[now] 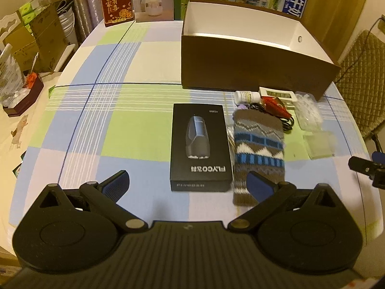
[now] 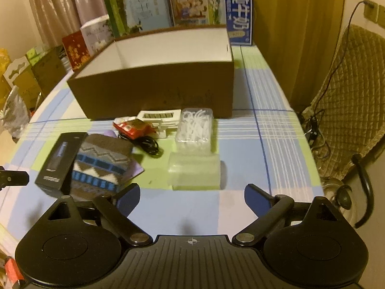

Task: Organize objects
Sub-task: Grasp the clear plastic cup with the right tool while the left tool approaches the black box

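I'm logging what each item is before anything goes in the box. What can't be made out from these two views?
- Brown box floor: left wrist view, hidden by its front wall.
- Small white bottle label: left wrist view, too small to read.
- Purple item: right wrist view, mostly hidden behind the knitted pouch.
- Black cable: its ends are hidden under the red packet.

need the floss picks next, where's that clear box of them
The clear box of floss picks sits just before the brown box, right of the white rack, behind a frosted plastic case.
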